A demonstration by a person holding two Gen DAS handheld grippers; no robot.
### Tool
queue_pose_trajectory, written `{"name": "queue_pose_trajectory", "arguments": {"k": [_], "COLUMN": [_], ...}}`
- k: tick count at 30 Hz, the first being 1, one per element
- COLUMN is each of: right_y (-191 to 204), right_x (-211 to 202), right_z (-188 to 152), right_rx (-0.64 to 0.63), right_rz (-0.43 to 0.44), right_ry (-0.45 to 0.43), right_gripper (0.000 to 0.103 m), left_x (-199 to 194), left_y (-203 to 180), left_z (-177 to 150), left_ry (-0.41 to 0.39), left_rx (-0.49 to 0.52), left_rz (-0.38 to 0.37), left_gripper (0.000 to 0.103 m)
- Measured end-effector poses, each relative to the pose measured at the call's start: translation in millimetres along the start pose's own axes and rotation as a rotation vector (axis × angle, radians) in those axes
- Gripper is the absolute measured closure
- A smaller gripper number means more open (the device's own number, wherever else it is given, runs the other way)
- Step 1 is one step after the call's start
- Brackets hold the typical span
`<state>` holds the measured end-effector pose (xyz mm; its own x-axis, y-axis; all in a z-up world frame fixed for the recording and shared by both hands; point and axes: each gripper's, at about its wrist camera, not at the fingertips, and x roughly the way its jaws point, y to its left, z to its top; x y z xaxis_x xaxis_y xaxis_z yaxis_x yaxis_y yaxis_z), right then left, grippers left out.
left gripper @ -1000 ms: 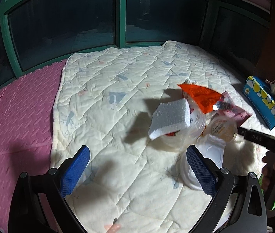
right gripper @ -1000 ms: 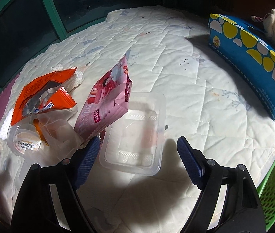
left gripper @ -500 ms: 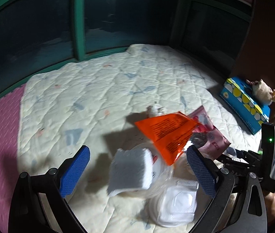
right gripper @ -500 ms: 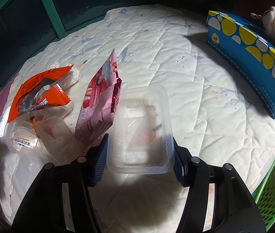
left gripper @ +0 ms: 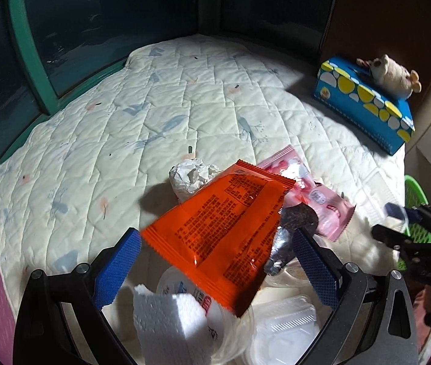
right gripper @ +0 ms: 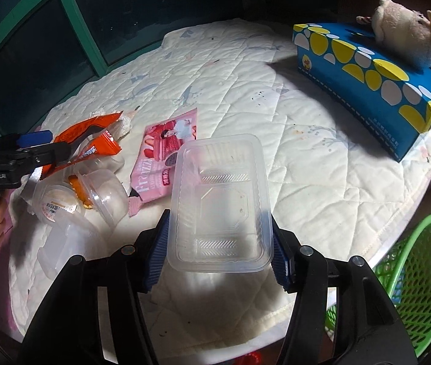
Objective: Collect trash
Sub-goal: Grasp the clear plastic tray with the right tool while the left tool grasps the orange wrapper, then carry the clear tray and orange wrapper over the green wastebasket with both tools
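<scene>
your right hand-held gripper is clamped on the clear plastic tray, which looks empty, raised over the quilted mat. your left hand-held gripper is spread wide around the orange wrapper, whose lower edge hides the cups beneath. only the green basket's rim shows; its contents are unclear.

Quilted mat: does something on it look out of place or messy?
Yes. Trash lies heaped on the quilted mat: an orange wrapper, a pink snack packet, crumpled paper and clear plastic cups. The plush toy sits oddly atop the blue tissue box.
</scene>
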<state>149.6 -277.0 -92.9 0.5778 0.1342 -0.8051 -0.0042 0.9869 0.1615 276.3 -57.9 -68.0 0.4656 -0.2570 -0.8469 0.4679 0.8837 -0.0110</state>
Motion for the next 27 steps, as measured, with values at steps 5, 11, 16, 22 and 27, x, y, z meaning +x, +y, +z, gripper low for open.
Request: {"name": "queue_pose_trajectory", "arguments": {"k": [5,11,16,22,27], "right_y": [-4.8,-13.3,-21.4,-29.3,-38.4], "right_x": [-11.6,-18.9,-24.3,-34.7,-47.0], "right_z": [-4.7,-12.4,-17.8,-25.1,-31.7], "right_rx": [0.006,0.03,0.055,0.078,0.102], "right_rz": [-0.004,-0.009,-0.01,-0.017,-0.023], "right_ry": [-0.011,-0.014,-0.019,-0.033,-0.05], "right_gripper": [0.045,0.045,0.045,0.045,0.045], "left_x": [15.1,22.2,17.6,4.7,-10.0], "left_y": [7.7,16.8,14.2,5.9,2.0], "left_z": [5.9,5.7,4.2,3.2,2.0], "left_ry": [0.042,0.044,0.019,-0.019,-0.044], "left_rx": [-0.001,-0.036,-0.029,-0.007,-0.007], "left_rz": [-0.021,-0.076,-0.079,-0.052,-0.032], "left_gripper": [0.006,0.007,0.019,0.03,0.031]}}
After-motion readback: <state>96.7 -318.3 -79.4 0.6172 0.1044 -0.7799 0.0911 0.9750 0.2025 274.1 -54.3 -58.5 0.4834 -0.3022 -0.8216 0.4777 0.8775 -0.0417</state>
